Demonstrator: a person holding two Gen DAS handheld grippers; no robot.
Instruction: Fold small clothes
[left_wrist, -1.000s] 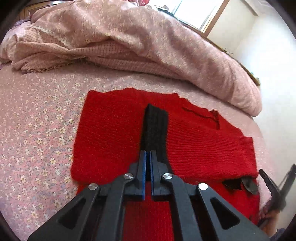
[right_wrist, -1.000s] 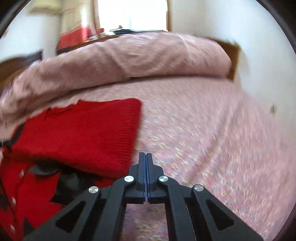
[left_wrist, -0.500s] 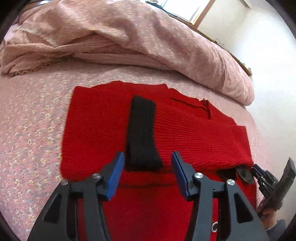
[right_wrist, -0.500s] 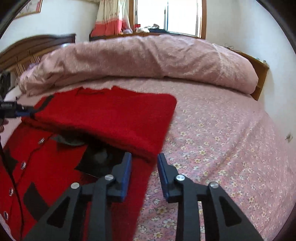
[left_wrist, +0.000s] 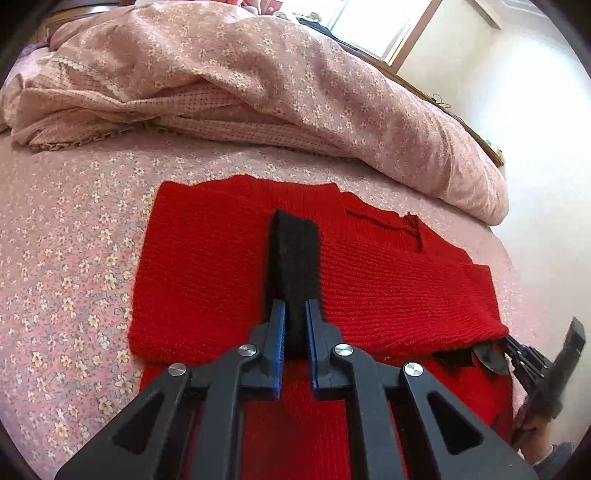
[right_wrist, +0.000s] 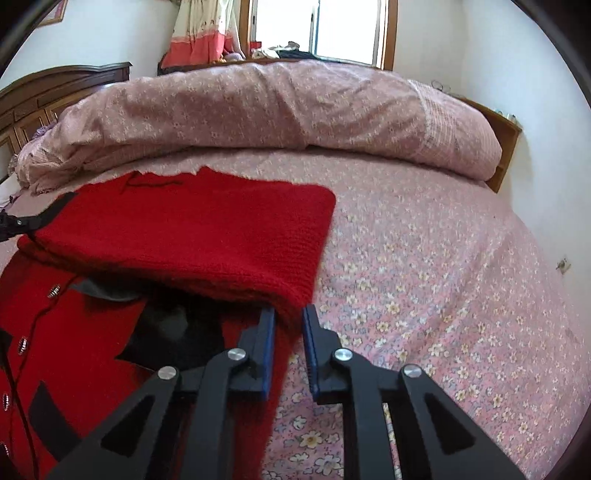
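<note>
Red cardigan (left_wrist: 207, 280) on the flowered bed (left_wrist: 66, 266), mid-mattress: top part already folded down over the buttoned front, further folds judged outstanding. Left gripper (left_wrist: 294, 317), jaws narrowly parted, straddles the black cuff (left_wrist: 293, 251) lying on the fold; right gripper (right_wrist: 289, 325), jaws likewise slightly apart, brackets the fold's right corner, grip unconfirmed. Rolled pink quilt (right_wrist: 277, 107) lines the bed's far edge, clear of the work.

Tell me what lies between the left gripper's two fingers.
The left wrist view shows the sweater's black cuff between the left gripper fingers.
</note>
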